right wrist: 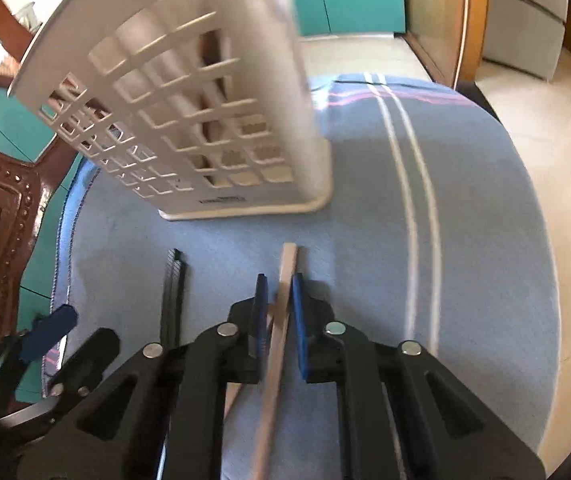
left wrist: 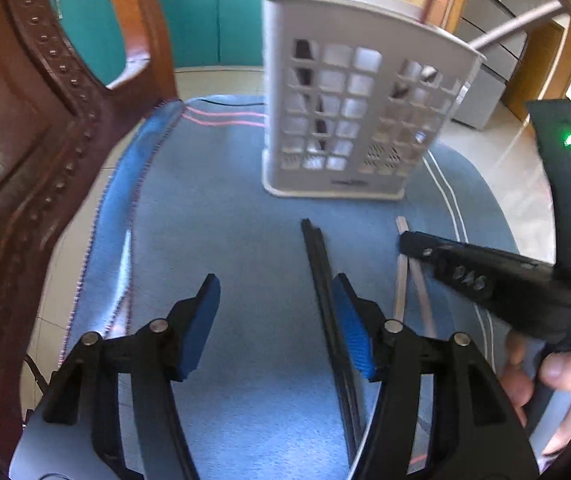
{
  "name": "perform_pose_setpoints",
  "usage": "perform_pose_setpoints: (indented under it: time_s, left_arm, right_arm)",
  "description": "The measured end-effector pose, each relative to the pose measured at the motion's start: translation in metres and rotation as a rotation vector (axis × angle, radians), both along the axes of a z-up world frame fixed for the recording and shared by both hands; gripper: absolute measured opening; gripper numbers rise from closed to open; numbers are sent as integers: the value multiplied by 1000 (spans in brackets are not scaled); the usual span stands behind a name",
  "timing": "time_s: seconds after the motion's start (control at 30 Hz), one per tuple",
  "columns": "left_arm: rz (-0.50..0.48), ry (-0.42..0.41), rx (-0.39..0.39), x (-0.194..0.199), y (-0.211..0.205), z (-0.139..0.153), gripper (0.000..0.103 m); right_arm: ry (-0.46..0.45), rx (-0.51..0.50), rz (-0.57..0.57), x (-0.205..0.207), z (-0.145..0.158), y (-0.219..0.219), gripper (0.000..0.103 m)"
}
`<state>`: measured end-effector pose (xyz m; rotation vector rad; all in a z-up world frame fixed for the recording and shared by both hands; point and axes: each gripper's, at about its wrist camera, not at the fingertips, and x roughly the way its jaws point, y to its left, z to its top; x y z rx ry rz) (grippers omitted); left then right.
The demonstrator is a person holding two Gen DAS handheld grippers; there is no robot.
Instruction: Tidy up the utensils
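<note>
The holder already has some utensils. Right gripper pinches a wooden chopstick; left gripper gapes beside the black pair.

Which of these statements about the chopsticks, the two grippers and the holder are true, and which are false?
1. The left gripper is open. True.
2. The black chopsticks stand in the white holder. False: they lie on the blue cloth.
3. The right gripper has a light wooden chopstick between its fingers. True.
4. The holder lies tipped over. False: it stands upright.
</note>
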<state>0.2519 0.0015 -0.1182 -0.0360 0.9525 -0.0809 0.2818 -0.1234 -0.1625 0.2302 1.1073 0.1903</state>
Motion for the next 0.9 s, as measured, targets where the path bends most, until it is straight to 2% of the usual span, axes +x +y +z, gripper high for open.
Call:
perform_pose_setpoints:
  time_s: [0.2,0.4,0.43,0.5,0.63,0.73,0.83,0.9]
  left_arm:
    - [-55,23,28,-2,-18,-8,63]
    - [-76,60,38,3,-29,-22,62]
    - [-77,68,42,3,-30,-25,59]
    - [-77,90,44,3,-32,-31,43]
    - [-98,74,53,4,-35,-32,33]
    - [-99,70,47,4,-38,-32,17]
    - [-84,55,38,3,-38,-29,16]
    - [-87,23,52,-1,-36,-21,5]
  right_arm:
    - [-44,24,18,-12,13,-18,7]
    - [-35,29,27,-14,15,-24,7]
    - [-32,25,26,-14,15,-24,7]
    - [-28,18,21,-10,14,-26,7]
    - [-16,7,13,-7,11,-27,7]
    - [-9,2,8,-8,6,-31,7]
    - [-7,0,3,-10,5,-33,7]
    - [-7,0,1,-11,6,-34,7]
